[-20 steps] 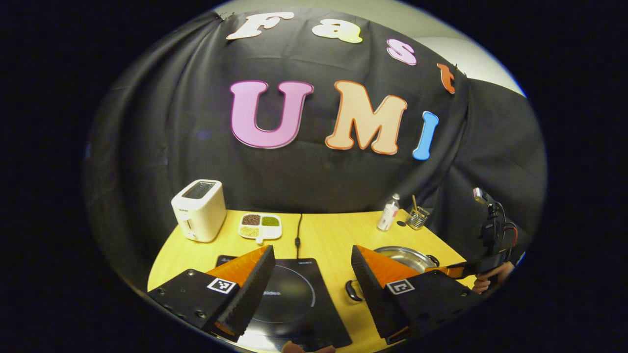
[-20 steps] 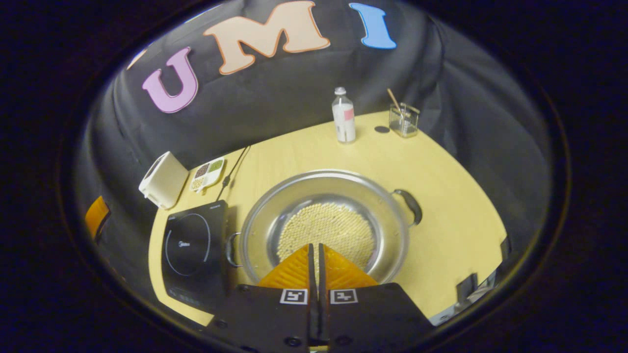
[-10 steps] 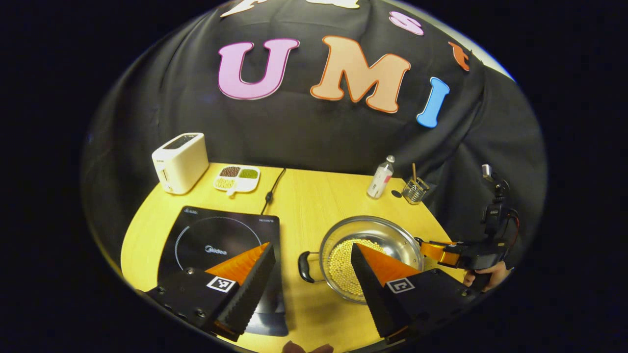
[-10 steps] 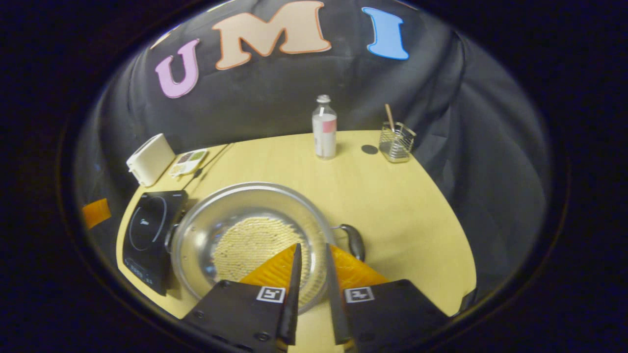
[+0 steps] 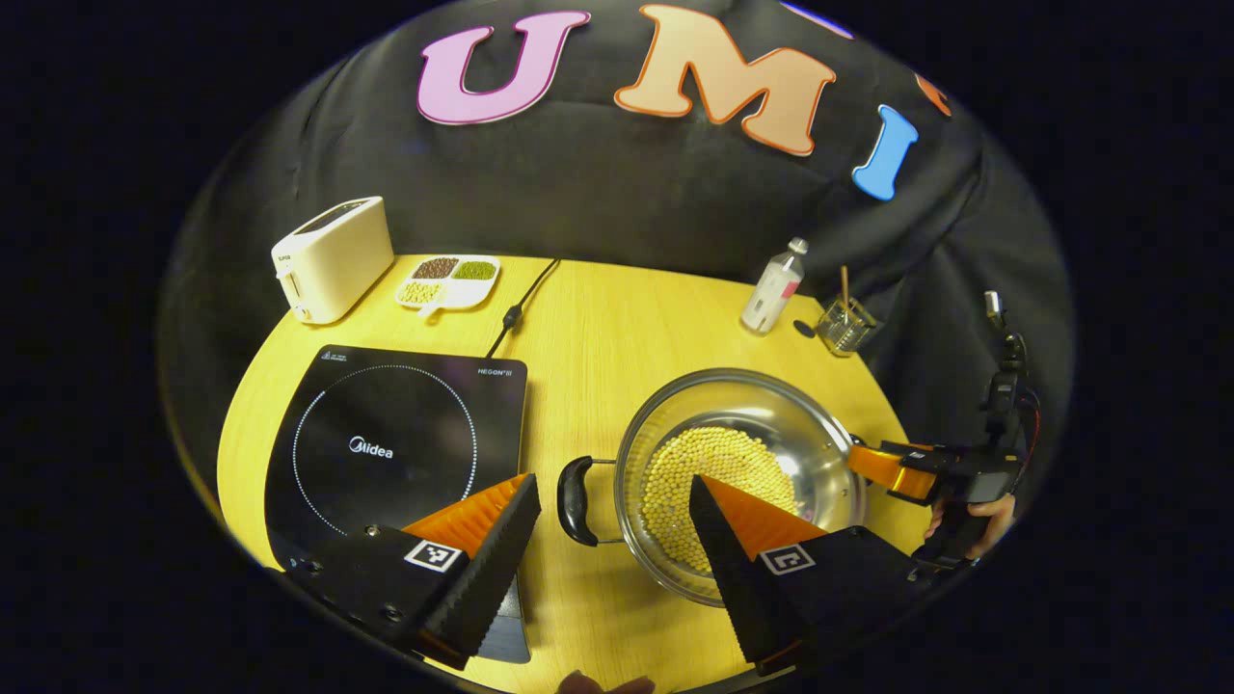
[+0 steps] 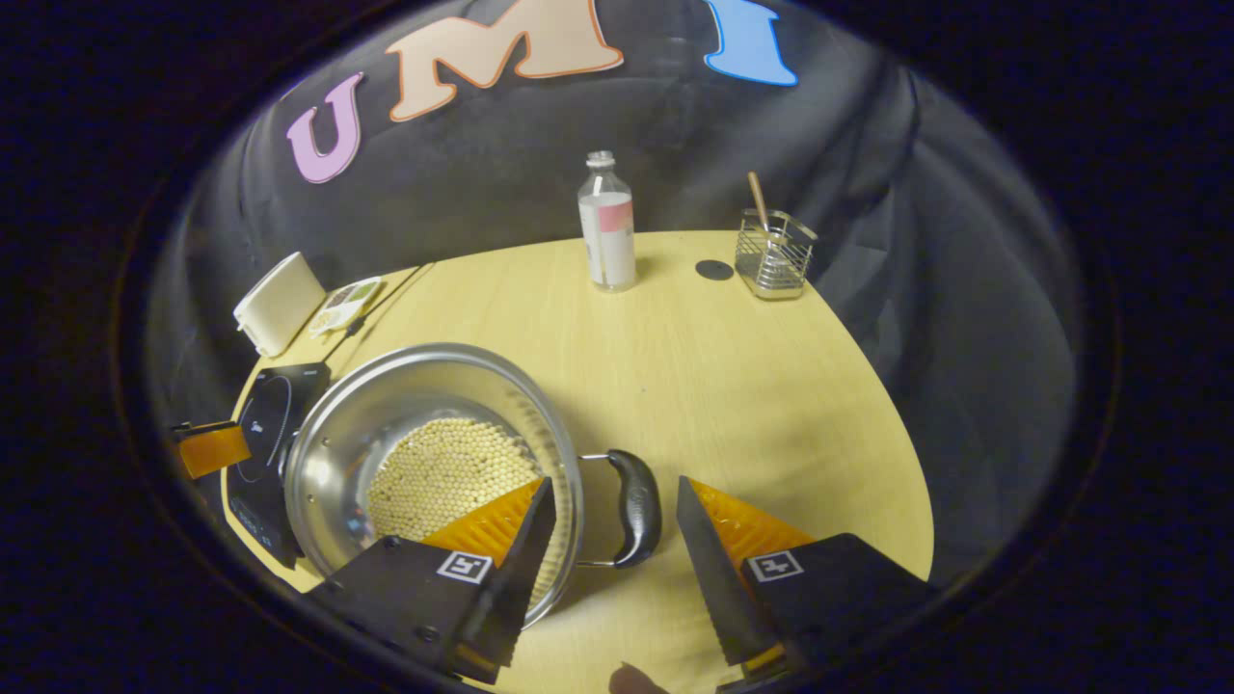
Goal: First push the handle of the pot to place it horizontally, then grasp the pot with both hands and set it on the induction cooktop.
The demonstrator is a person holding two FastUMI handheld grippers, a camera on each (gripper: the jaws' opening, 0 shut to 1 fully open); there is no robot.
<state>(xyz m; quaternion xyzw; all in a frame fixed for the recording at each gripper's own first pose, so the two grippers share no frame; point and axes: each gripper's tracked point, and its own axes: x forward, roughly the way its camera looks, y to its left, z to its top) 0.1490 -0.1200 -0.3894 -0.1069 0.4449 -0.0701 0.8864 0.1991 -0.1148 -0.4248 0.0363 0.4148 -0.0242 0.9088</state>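
Since half a second ago the right gripper (image 6: 614,525) has spread its fingers from a narrow slit to wide apart, and the left gripper (image 5: 614,525) has come forward so its view is now taking in the whole induction cooktop (image 5: 390,448) and the pot (image 5: 737,477).

In the left gripper view, the left gripper is hovering with its fingers wide apart and gripping nothing, the pot's near black handle (image 5: 576,499) lying between them. The steel pot, its bottom covered with pale beans, is sitting on the yellow table (image 5: 598,337) just right of the cooktop, not on it. The pot's two handles are lining up side to side.

In the right gripper view, the right gripper is straddling the pot's other handle (image 6: 636,506), its fingers standing to either side without touching it. A hand (image 5: 969,516) is holding that gripper at the table's right edge, seen from the left gripper view.

Along the table's far edge a white toaster (image 5: 333,258) is standing at the left corner, with a divided dish (image 5: 448,280) of grains beside it; a bottle (image 6: 607,236) and a wire holder (image 6: 774,255) are standing toward the right
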